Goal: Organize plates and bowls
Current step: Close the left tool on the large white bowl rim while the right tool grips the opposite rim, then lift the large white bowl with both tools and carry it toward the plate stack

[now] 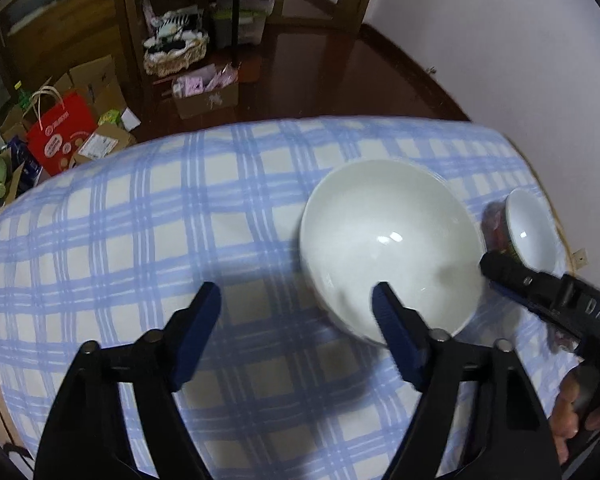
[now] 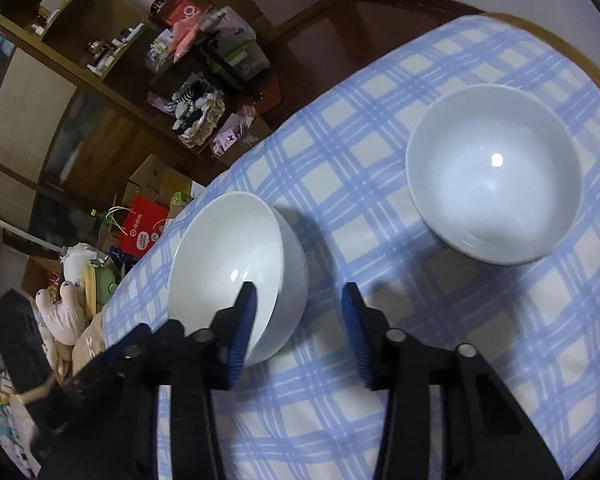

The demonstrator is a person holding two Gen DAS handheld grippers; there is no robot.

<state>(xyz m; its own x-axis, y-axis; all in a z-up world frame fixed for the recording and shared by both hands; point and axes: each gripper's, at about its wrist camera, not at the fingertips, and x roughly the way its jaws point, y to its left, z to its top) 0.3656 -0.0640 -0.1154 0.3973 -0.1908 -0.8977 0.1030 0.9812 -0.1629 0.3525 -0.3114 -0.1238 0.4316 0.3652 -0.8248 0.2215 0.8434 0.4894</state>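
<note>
A large white bowl [image 1: 392, 248] stands on the blue checked tablecloth [image 1: 180, 208]. My left gripper [image 1: 296, 300] is open; its right finger [image 1: 396, 332] is over the bowl's near rim, its left finger outside on the cloth. A smaller bowl with a red patterned outside [image 1: 530, 232] stands behind it to the right. My right gripper [image 1: 512, 276] reaches in beside that small bowl. In the right wrist view my right gripper [image 2: 300, 312] is open, its left finger [image 2: 244, 320] inside the rim of a white bowl [image 2: 228, 260]. Another white bowl [image 2: 494, 176] stands further right.
The cloth [image 2: 380, 100] covers the table, which ends at a white wall [image 1: 520, 60] on the right. Beyond the far edge lie a dark wooden floor, cardboard boxes [image 1: 204, 96], a red paper bag [image 1: 62, 132], shelves [image 2: 100, 52] and soft toys [image 2: 64, 312].
</note>
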